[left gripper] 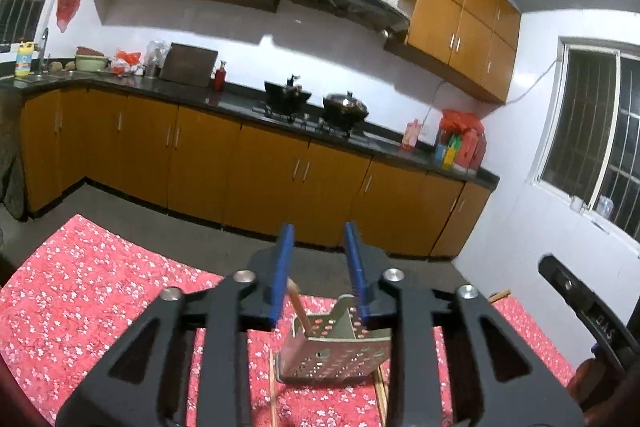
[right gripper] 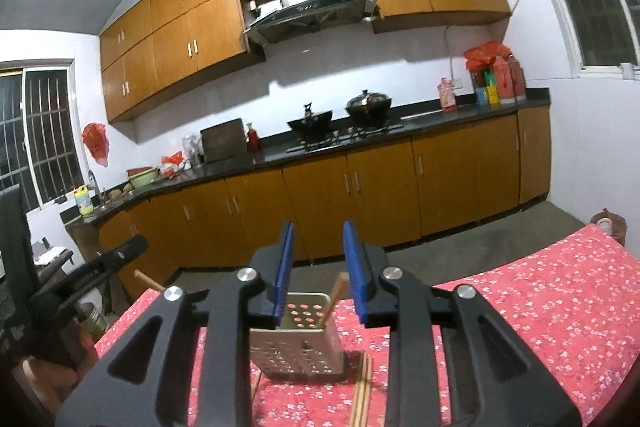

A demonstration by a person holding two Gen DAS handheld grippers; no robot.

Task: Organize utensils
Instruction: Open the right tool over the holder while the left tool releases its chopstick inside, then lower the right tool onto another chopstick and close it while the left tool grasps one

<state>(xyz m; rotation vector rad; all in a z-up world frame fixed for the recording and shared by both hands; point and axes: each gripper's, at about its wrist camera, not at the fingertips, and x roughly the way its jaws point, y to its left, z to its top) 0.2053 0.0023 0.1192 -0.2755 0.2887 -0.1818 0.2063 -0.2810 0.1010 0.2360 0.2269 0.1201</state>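
Several chopsticks [right gripper: 362, 387] lie lengthwise just right of the holder [right gripper: 298, 343], below the spread, empty right gripper [right gripper: 318, 255]; left gripper [left gripper: 318, 255] likewise spread.

both wrist views sit low over the table [left gripper: 100, 287], facing the kitchen counter [right gripper: 360, 143]; the left looks from the table's right edge, sharing the perforated holder [left gripper: 336, 351].

Red floral table [right gripper: 540, 307] bears perforated metal holder [right gripper: 298, 355], seemingly loose chopsticks [right gripper: 362, 387] beside it
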